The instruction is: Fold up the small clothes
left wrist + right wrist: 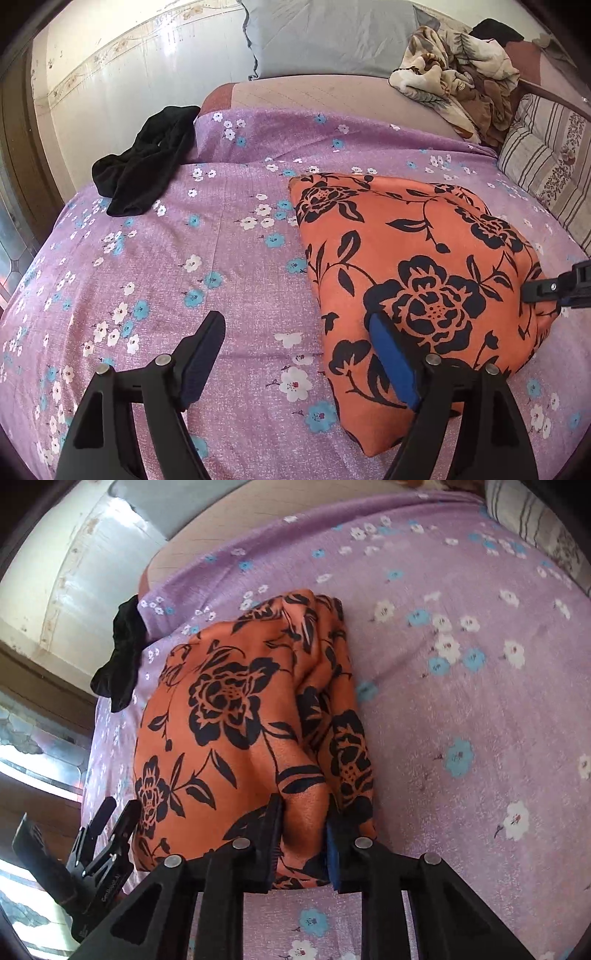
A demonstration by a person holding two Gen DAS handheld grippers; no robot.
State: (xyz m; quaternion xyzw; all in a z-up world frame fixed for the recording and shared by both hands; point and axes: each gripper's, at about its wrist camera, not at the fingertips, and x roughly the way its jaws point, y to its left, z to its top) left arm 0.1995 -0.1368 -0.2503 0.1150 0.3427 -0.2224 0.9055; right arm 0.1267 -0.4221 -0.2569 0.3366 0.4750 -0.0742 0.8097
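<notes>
Folded orange cloth printed with black roses (417,280), lying on the lilac bedspread dotted with white and blue flowers (221,236), toward its right side and near edge. Right gripper (301,834) pinched narrow on a raised ridge of that orange cloth at its near edge, fabric bunched between the pads, so gripping it. Left gripper (299,354) spread wide, one finger over bare bedspread, the blue-padded finger (391,358) against the cloth's near left edge; nothing clamped there.

Looks thin, light and limp, with a slight sheen, so probably slippery and quick to slump out of a crisp fold. Several layers stacked along the right side in the right wrist view, soft rolls rather than sharp creases. Best hold, by this reading: a corner or a doubled edge, pads biting through every layer at once, since a pinch on the top layer alone would likely peel the stack apart. No fragility to worry about; drag across the bedspread the likelier trouble.

Crumpled black garment (147,162) near the bedspread's far left corner, well apart from the orange piece, apparently waiting. Heap of beige and brown patterned fabric (458,77) at the far right, beside a striped pillow (546,162).

Hard to make out: what kind of garment the orange piece is, how many folds it already carries, and its underside. Near corner hidden under the right gripper's fingers. Person holding the grippers out of view entirely.
</notes>
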